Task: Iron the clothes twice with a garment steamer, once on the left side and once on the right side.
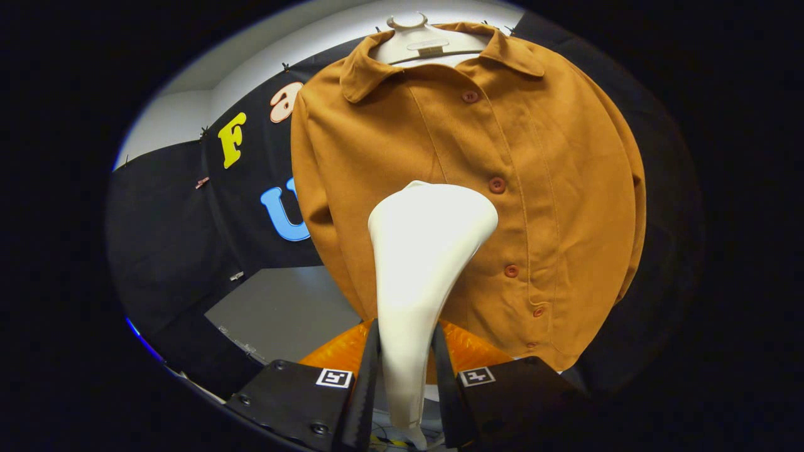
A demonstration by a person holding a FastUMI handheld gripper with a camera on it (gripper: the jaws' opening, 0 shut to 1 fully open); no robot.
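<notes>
An ochre button-front shirt (534, 188) hangs on a white hanger (418, 41) straight ahead of me. A white garment steamer (421, 251) stands between my fingers, its narrow handle pinched by both and its wide head pointing up at the shirt's left front panel, about mid-chest, beside the button row. My gripper (405, 376) is shut on the steamer's handle. I cannot tell whether the steamer head touches the cloth or sits just off it.
An orange rounded object (471, 348) shows just behind the fingers, under the shirt's hem. A grey surface (282, 314) lies lower left of the shirt. The booth's black cloth wall (169, 238) stands behind and to the left.
</notes>
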